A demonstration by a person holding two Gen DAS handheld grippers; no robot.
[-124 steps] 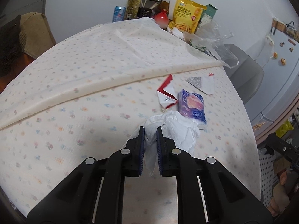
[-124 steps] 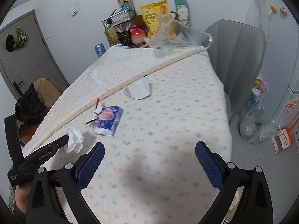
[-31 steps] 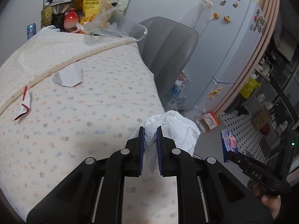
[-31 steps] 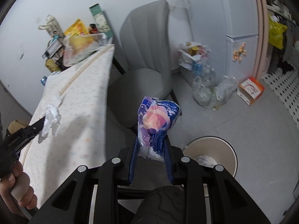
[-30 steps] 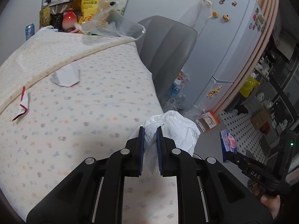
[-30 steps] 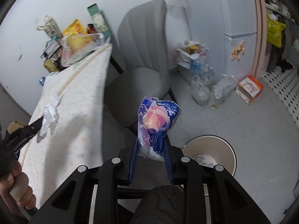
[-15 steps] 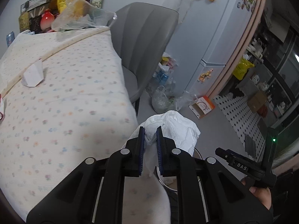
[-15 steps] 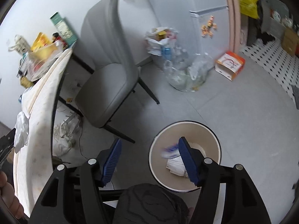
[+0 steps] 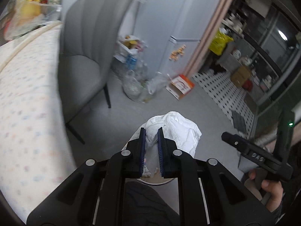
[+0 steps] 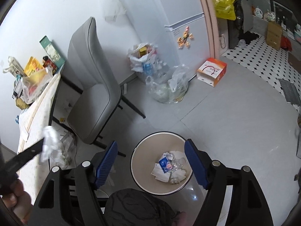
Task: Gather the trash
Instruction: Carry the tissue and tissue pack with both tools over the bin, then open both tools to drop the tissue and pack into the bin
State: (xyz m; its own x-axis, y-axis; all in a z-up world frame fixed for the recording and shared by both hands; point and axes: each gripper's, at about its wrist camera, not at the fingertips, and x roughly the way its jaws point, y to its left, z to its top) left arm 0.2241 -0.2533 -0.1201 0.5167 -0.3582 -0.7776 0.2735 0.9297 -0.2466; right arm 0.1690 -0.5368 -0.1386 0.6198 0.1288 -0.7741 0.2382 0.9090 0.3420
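My left gripper is shut on a crumpled white tissue and holds it above the floor beside the table; the tissue also shows in the right wrist view. My right gripper is open and empty, right above a round beige trash bin. The blue wrapper lies inside the bin with other paper scraps. In the left wrist view only a bit of the bin rim shows under my fingers.
A grey chair stands between the table and the bin. Plastic bags of bottles and an orange-white box lie by the fridge. My knee is below the bin.
The right gripper opened over the bin and the blue wrapper dropped in. The left gripper has swung with the tissue from over the table to over the floor, towards the bin.
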